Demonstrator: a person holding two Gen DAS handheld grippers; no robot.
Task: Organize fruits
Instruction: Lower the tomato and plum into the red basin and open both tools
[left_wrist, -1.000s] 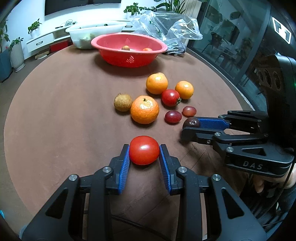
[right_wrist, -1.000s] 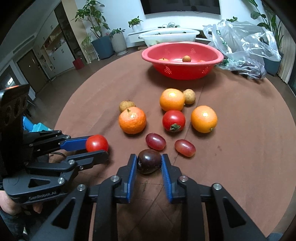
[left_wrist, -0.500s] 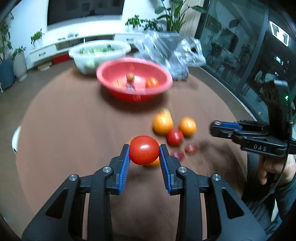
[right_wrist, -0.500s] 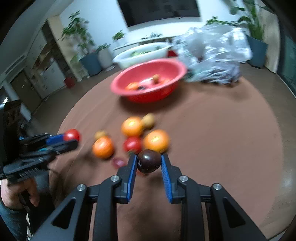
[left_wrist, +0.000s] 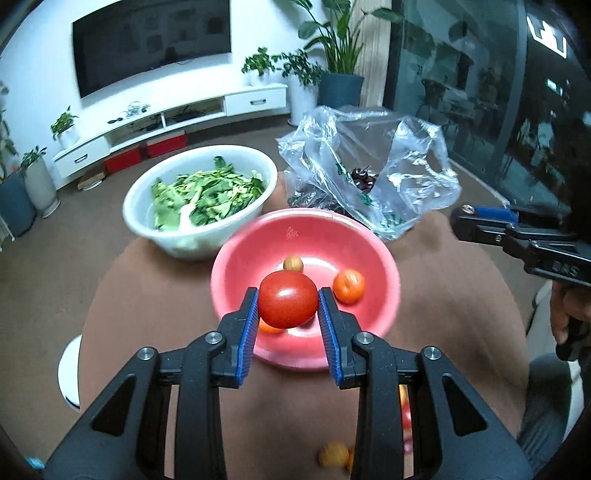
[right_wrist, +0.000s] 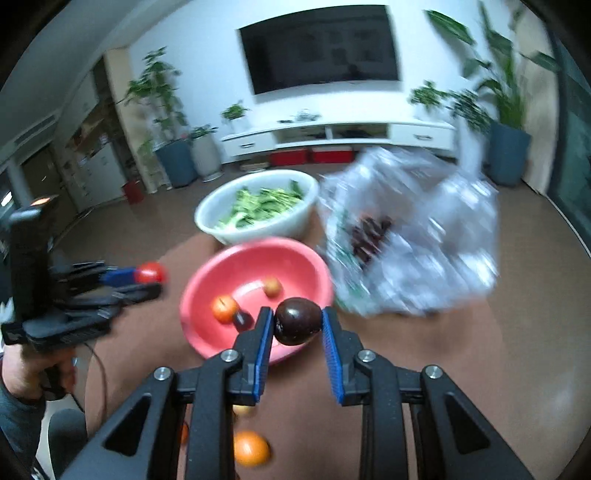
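Fruits are split between the grippers, the bowl and the table right now. Left gripper (left_wrist: 287, 309) is clamped on a red tomato (left_wrist: 287, 304), blue pads pressing it from both sides, held up over the near part of the pink bowl (left_wrist: 258, 243). Right gripper (right_wrist: 297, 321) is closed on a dark plum-looking fruit (right_wrist: 297, 321), hanging over the near right rim of that same bowl. Inside the bowl sit a small brownish fruit (left_wrist: 293, 264) and an orange one (left_wrist: 348, 286); from the right wrist view there's also a small dark fruit (right_wrist: 242, 319) in there. Just behind the bowl is a white basin (left_wrist: 147, 229) full of leafy greens (left_wrist: 210, 195), and next to it a crumpled clear plastic bag (left_wrist: 406, 177) with dark fruit inside. A few orange fruits (right_wrist: 251, 448) lie on the brown table (left_wrist: 443, 295) under the fingers, too blurry to count.
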